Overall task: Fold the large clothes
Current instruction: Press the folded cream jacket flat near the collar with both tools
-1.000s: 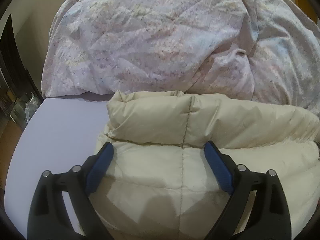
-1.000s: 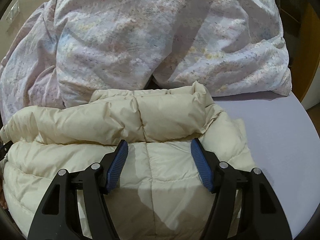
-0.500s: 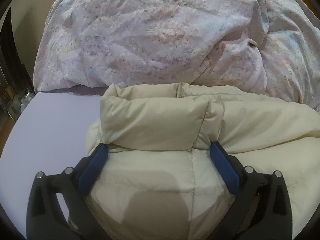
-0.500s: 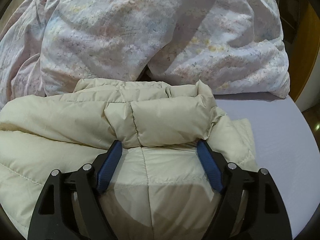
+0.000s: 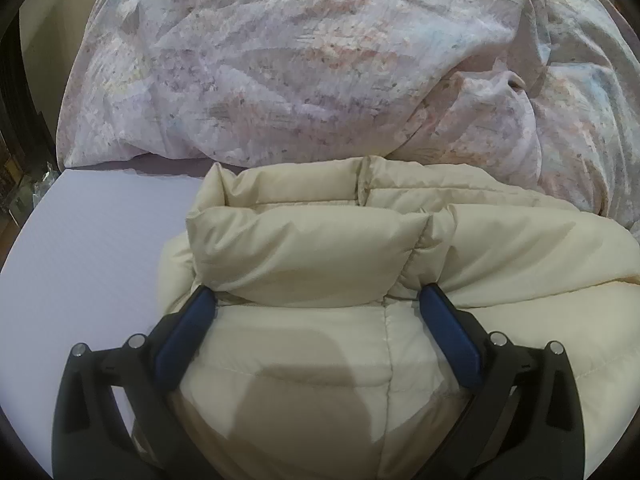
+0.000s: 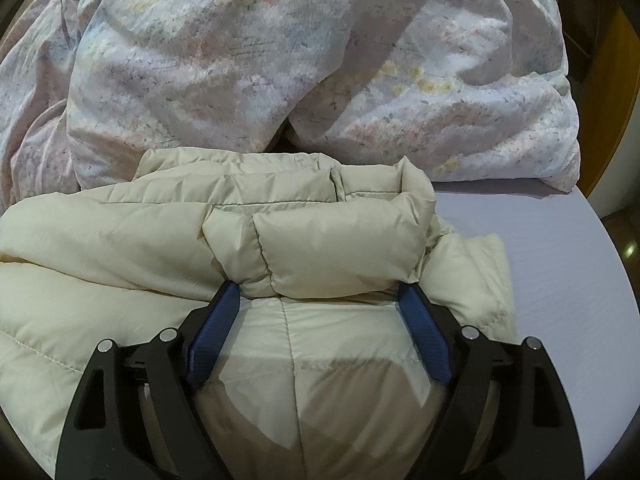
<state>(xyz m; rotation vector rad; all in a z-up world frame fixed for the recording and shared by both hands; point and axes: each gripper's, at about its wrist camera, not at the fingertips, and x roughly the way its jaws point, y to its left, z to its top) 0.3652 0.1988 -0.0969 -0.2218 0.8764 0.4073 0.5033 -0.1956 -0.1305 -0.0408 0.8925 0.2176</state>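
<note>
A cream quilted puffer jacket (image 5: 320, 256) lies folded on a lavender bed sheet (image 5: 88, 248). A thick rolled fold runs across its far side. My left gripper (image 5: 316, 300) is open, its blue pads on either side of the left end of that fold, resting on the jacket. The jacket also shows in the right wrist view (image 6: 320, 248). My right gripper (image 6: 320, 292) is open too, its pads straddling the right end of the fold. Neither gripper pinches any cloth.
A crumpled floral duvet (image 5: 320, 60) is heaped just behind the jacket and also fills the back of the right wrist view (image 6: 280, 60). Bare sheet (image 6: 560, 280) lies right of the jacket. Wooden furniture (image 6: 616, 80) stands at the far right.
Both grippers have moved forward over the jacket until their pads reach the rolled fold. The fold has been pushed slightly toward the duvet. Both stay open.
</note>
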